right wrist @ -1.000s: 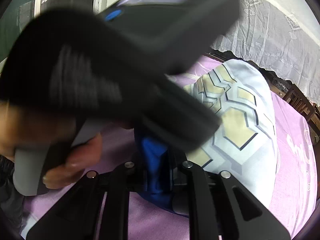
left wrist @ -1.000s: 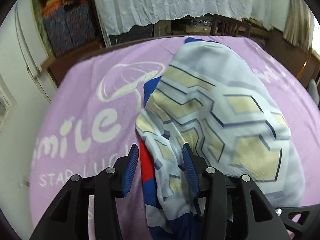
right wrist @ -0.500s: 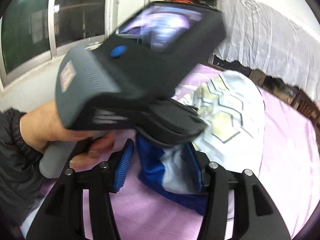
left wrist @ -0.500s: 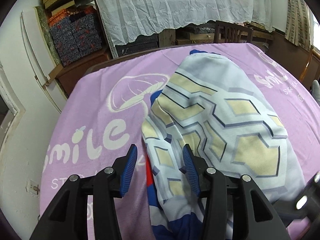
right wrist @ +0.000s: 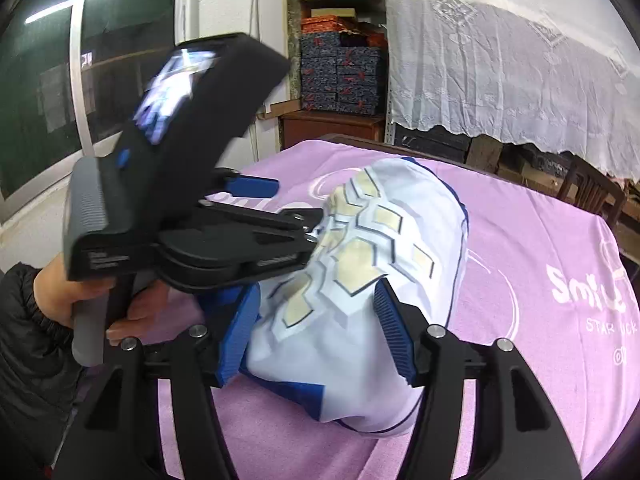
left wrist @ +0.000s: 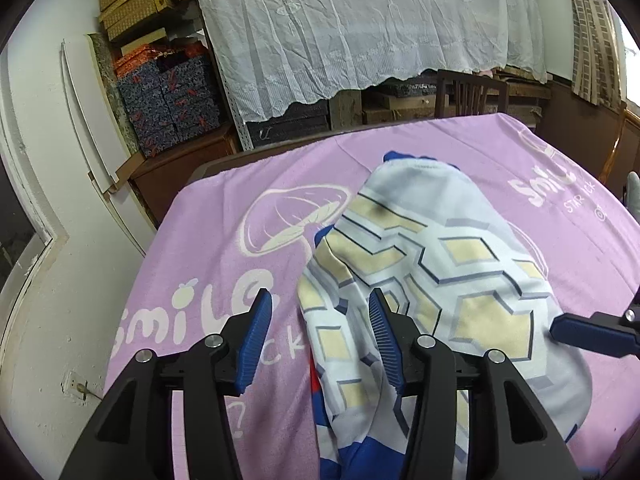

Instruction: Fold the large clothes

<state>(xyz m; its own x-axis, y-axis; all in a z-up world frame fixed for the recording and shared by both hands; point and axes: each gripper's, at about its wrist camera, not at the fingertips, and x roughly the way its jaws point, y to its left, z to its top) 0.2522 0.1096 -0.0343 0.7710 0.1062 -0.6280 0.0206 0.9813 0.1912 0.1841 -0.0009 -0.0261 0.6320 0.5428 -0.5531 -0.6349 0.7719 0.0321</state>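
Garment [left wrist: 432,280] lying bunched mid purple cloth [left wrist: 224,240]. Looking thin, floppy, light, slippery-ish. Right gripper [right wrist: 316,336] jaws just been opening, fabric between, nothing pinched. Left gripper [left wrist: 320,340] released too. Best grabbing near-edge corners, 1 each.

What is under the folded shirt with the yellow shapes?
The folded shirt lies on a purple cloth with a mushroom drawing and "smile" on it. Whatever is printed beneath the shirt is hidden.
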